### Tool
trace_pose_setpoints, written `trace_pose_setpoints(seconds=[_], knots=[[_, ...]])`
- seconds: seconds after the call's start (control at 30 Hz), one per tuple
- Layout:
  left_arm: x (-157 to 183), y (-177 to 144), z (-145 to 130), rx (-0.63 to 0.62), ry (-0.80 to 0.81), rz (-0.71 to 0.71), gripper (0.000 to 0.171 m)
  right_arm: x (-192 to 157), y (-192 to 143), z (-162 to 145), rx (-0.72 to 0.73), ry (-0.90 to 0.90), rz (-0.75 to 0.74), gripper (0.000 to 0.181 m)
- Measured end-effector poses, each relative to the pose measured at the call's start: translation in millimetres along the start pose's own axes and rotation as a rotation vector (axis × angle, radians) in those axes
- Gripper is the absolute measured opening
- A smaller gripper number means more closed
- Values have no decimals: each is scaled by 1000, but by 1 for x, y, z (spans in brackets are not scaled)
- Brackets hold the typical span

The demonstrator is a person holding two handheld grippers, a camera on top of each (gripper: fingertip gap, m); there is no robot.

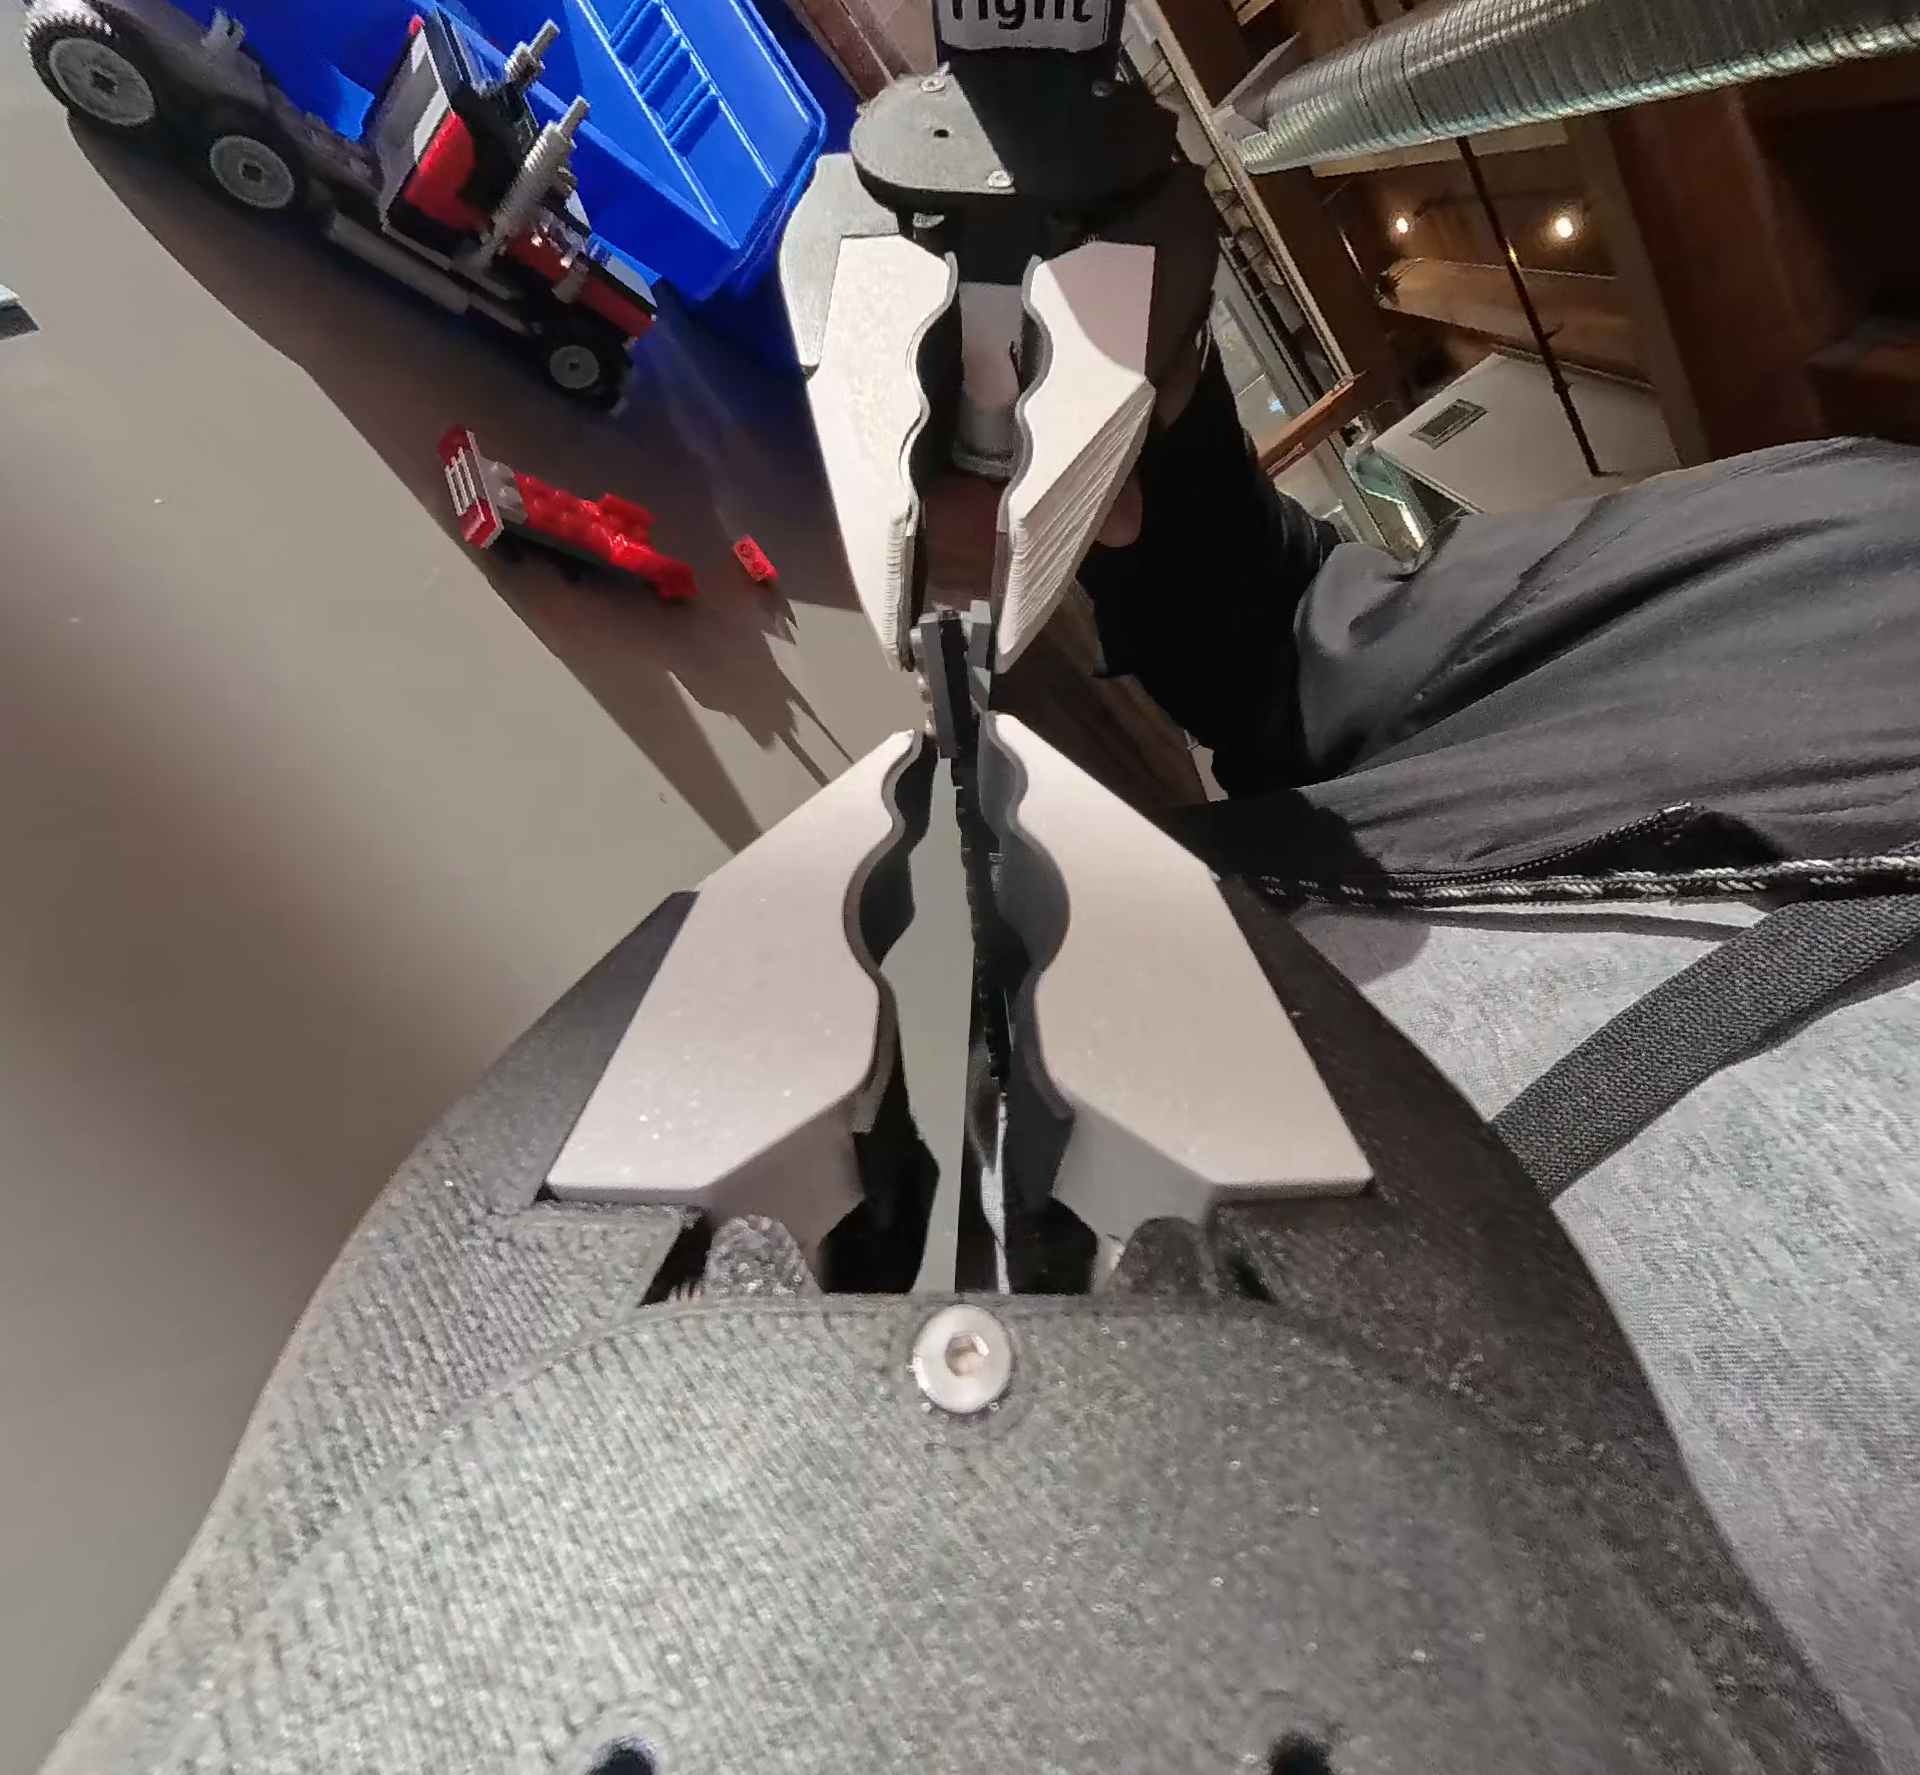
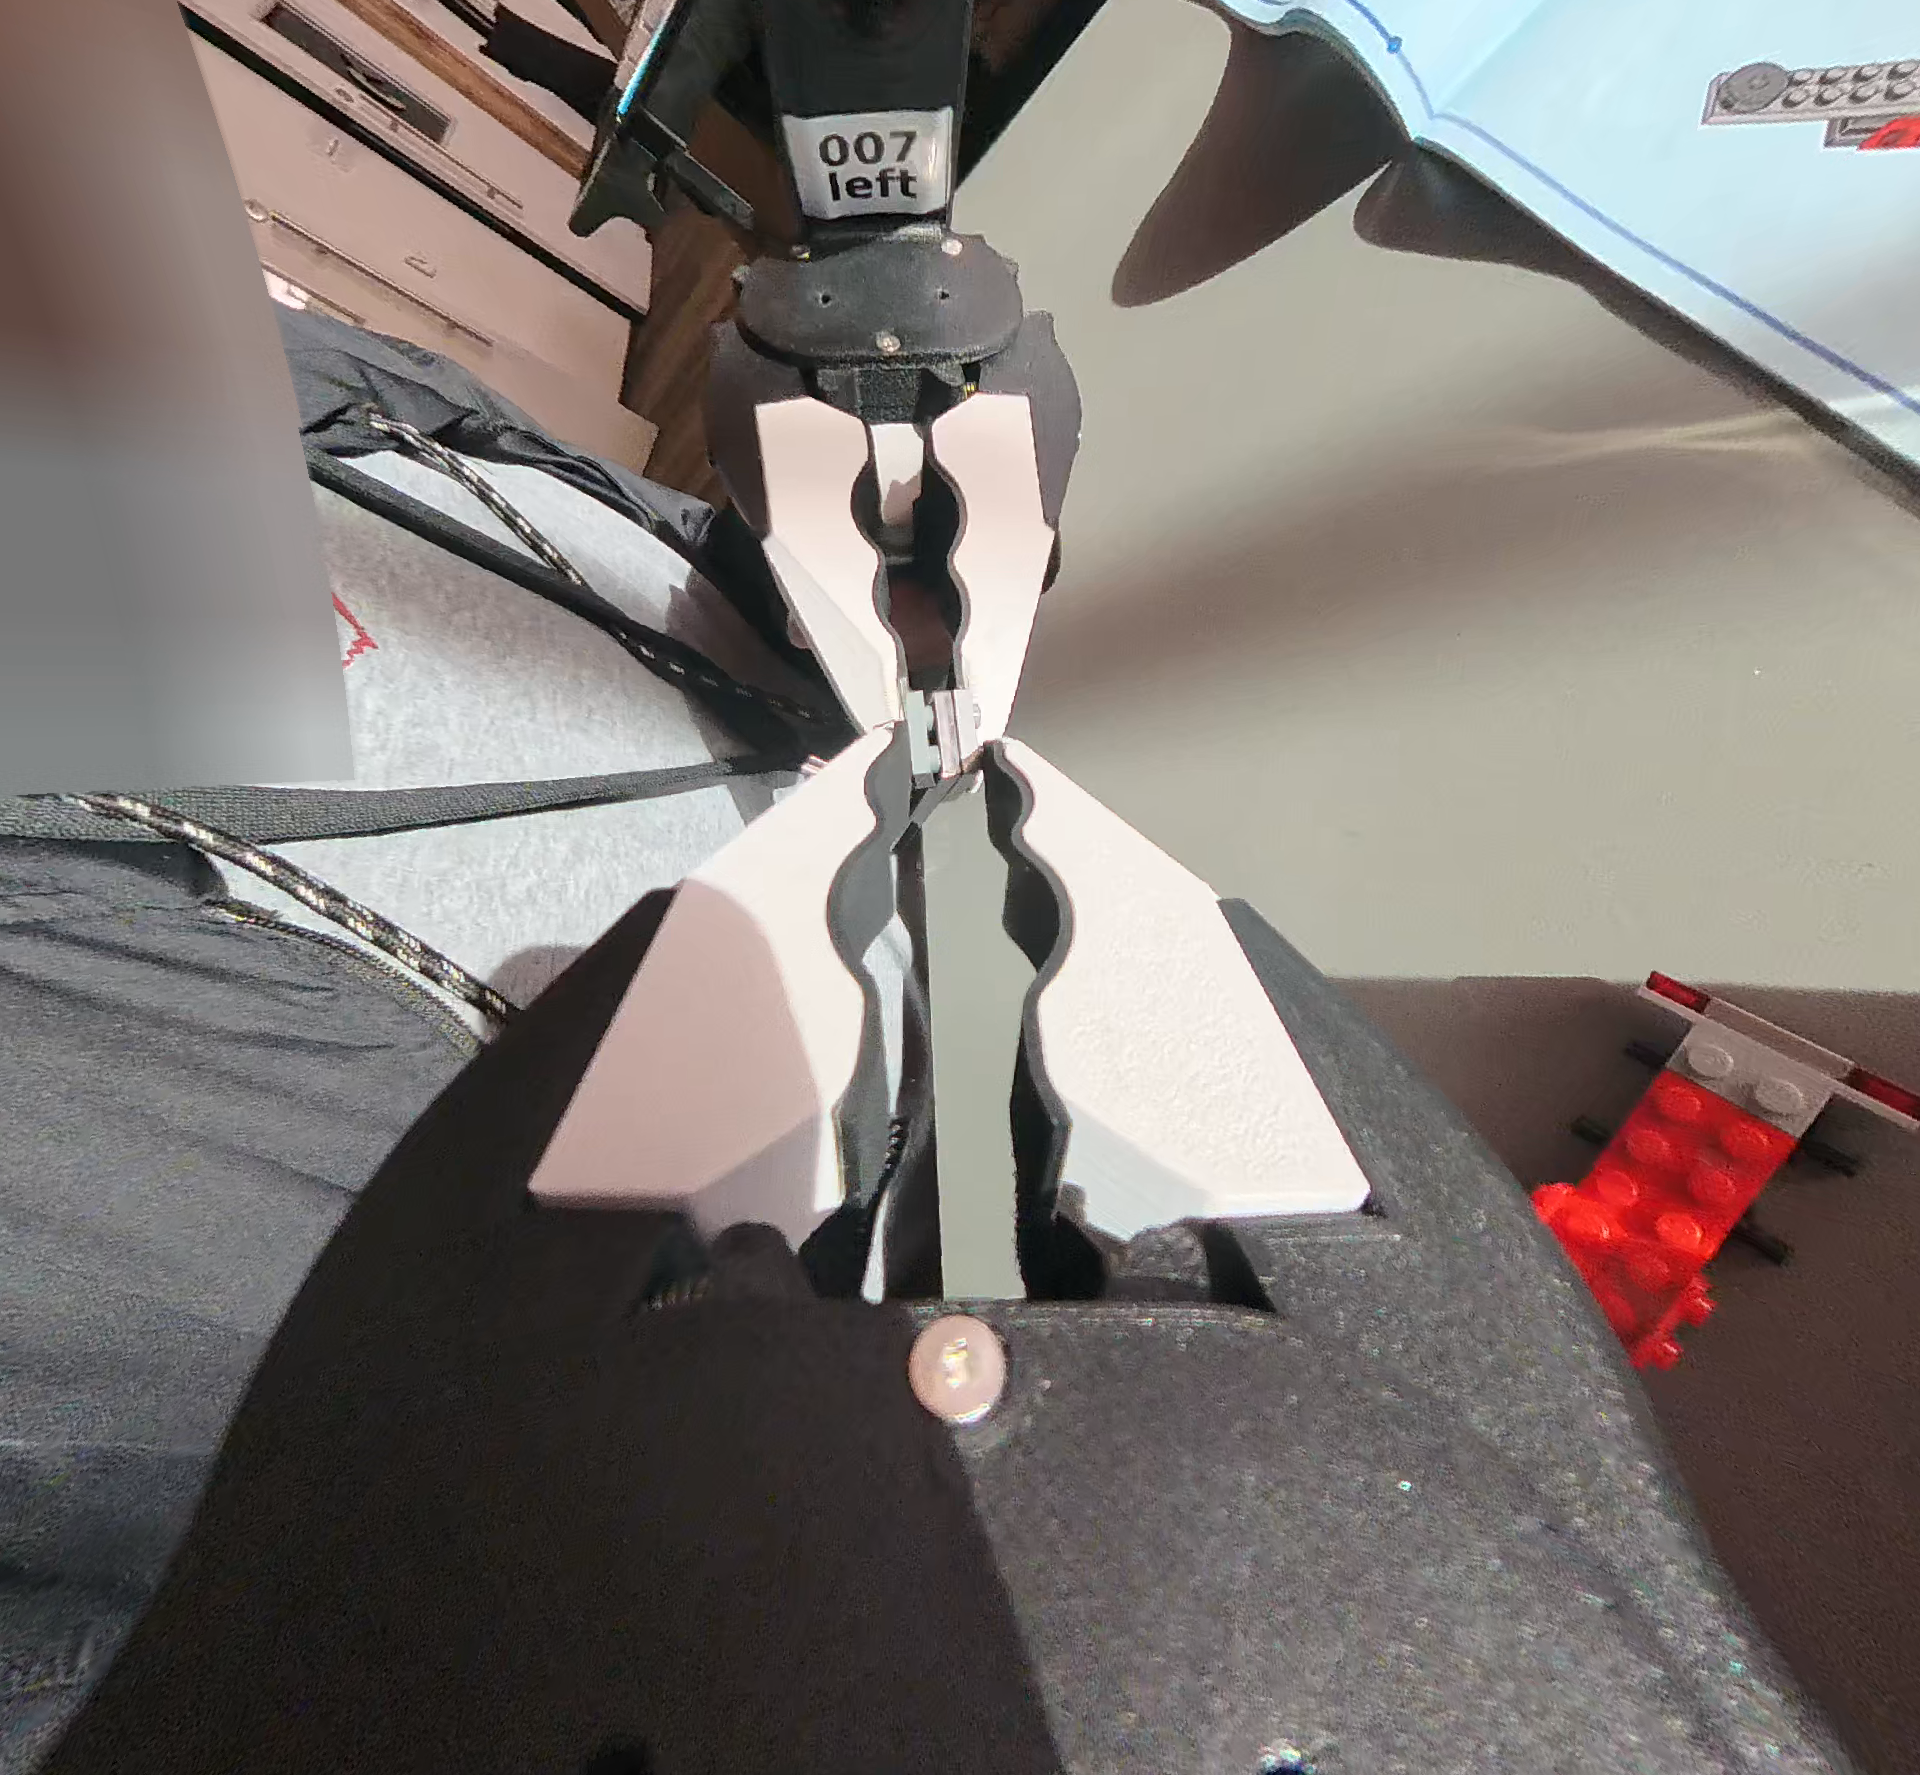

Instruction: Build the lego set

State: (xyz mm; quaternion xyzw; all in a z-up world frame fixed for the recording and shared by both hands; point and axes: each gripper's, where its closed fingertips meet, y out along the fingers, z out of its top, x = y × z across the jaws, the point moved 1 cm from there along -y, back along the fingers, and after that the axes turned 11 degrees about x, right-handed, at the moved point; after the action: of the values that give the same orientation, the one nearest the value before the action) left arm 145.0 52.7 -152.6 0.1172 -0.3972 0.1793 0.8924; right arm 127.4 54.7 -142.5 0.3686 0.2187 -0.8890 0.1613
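My two grippers meet tip to tip in the air above the table edge. In the left wrist view my left gripper [image 1: 951, 754] is shut on a thin dark grey lego plate [image 1: 951, 686] seen edge-on. The right gripper [image 1: 940, 650] comes down from the top and grips the plate's far end, where a small light grey piece sits. In the right wrist view my right gripper [image 2: 940, 775] is shut on the small grey lego pieces [image 2: 935, 733], and the left gripper [image 2: 940, 695] holds them from the other side.
A black and red lego truck [image 1: 343, 167] stands on the grey table [image 1: 312, 790] in front of a blue bin [image 1: 644, 63]. A red sub-assembly [image 1: 561, 520] [image 2: 1683, 1175] and a small red piece [image 1: 755, 562] lie nearby. An instruction booklet [image 2: 1610, 63] lies at the back. A person's torso is close. My two grippers' fingertips are within a few centimetres of each other.
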Motion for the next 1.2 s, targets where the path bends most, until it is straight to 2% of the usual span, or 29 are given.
trace_pose_setpoints(seconds=[0.23, 0.47, 0.77, 1.2], knots=[[0, -6, 12, 63, 90, -2, 10, 0, 3, 13, 129, 21, 7, 15], [7, -7, 16, 90, 211, -31, 10, -7, 3, 18, 183, -28, -4, 14], [9, -9, 23, 135, 163, -75, 11, -11, 4, 26, 199, -226, -81, 14], [12, -6, 22, 137, 406, -32, 9, -20, 1, 22, 215, -127, -17, 16]])
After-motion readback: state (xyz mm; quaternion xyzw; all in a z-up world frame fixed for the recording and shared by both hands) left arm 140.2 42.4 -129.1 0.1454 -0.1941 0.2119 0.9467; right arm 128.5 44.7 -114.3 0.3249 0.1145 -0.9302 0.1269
